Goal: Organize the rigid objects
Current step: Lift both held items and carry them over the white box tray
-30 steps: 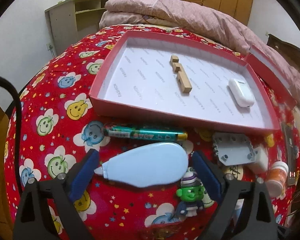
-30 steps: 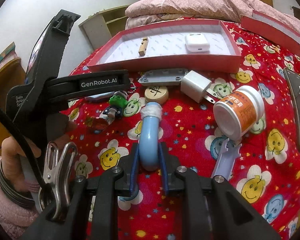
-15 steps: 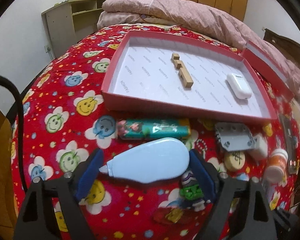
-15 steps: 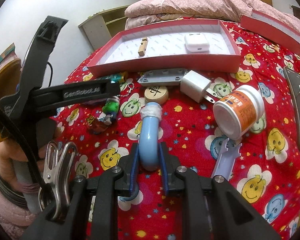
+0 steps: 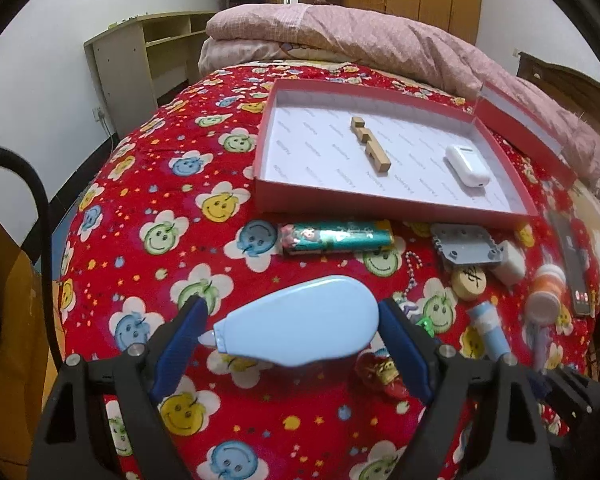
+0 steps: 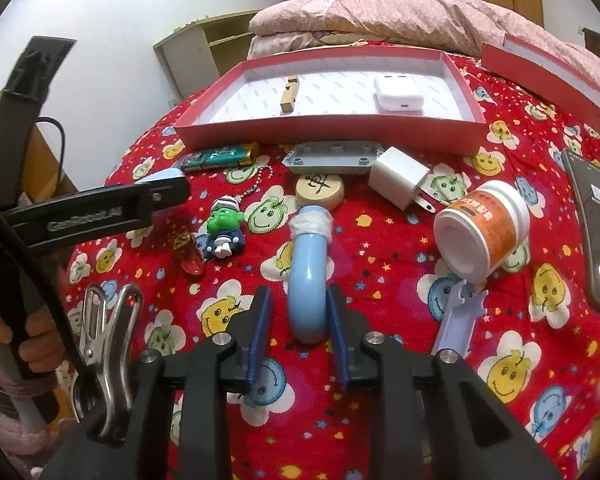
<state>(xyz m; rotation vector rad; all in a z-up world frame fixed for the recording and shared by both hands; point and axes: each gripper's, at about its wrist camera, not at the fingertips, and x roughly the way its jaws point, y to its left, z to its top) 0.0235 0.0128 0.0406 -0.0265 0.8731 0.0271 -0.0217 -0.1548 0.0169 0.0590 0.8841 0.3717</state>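
The left claw (image 5: 292, 334) is grasping a pale blue teardrop-shaped plastic correction-tape dispenser (image 5: 300, 330) lengthwise between its blue pads, carrying it above the red smiley-flower bedspread (image 5: 148, 216), well short of the shallow red cardboard box with a white lining (image 5: 380, 200); the step in hand looks like the carry toward that box, which is already holding a notched wooden block (image 5: 370, 148) and a white earbud case (image 5: 467, 165); next, the dispenser probably needs lifting over the near wall and setting on bare lining; the right claw (image 6: 298, 332) is sitting released astride a curved light-blue plastic tube (image 6: 306, 280) on the bedspread, its pads apparently just clear of it, so clenching there would be its next call.
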